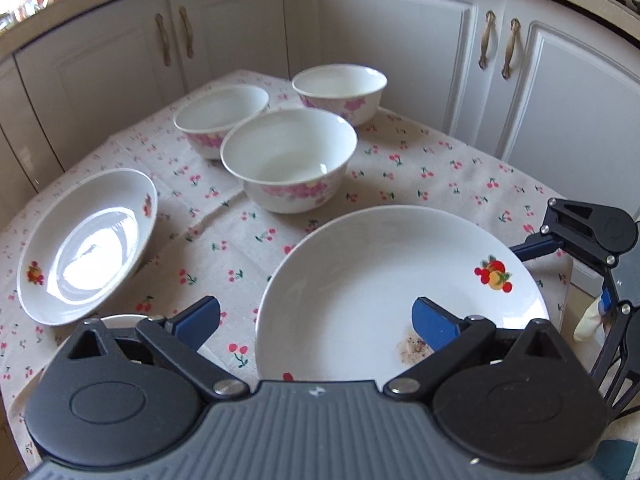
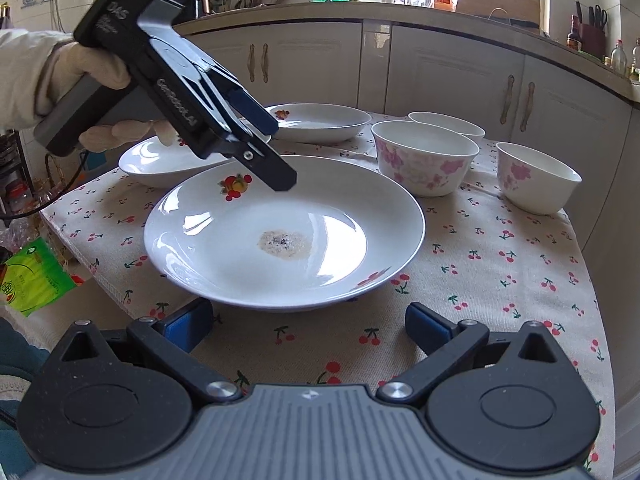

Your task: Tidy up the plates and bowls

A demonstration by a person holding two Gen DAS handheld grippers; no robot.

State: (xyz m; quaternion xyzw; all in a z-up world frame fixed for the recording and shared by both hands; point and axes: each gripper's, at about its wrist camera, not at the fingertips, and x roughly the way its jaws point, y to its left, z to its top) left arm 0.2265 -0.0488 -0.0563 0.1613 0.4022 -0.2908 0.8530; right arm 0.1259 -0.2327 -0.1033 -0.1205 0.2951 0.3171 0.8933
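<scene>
Plates and bowls sit on a counter covered by a cream cloth printed with red cherries [image 2: 500, 280]: three white ceramic plates with fruit decals and three white ceramic bowls with pink blossom prints. The largest plate [image 2: 284, 232], nearest the right wrist camera, carries a brownish speckled stain [image 2: 285, 243] at its centre. A second plate [image 2: 168, 162] lies just behind it to the left, and a third plate [image 2: 320, 120] sits further back. The three bowls stand upright in a cluster on the right: the nearest bowl [image 2: 424, 158], one behind it [image 2: 448, 122], and one apart toward the cloth's edge [image 2: 536, 178].

The left tongs [image 1: 316, 318] hang over the largest plate's near rim with their blue pads wide apart, holding nothing. The right tongs [image 2: 308, 326] hover just before that plate, also spread apart and empty. A pale-gloved hand [image 2: 100, 76] grips the left tool
</scene>
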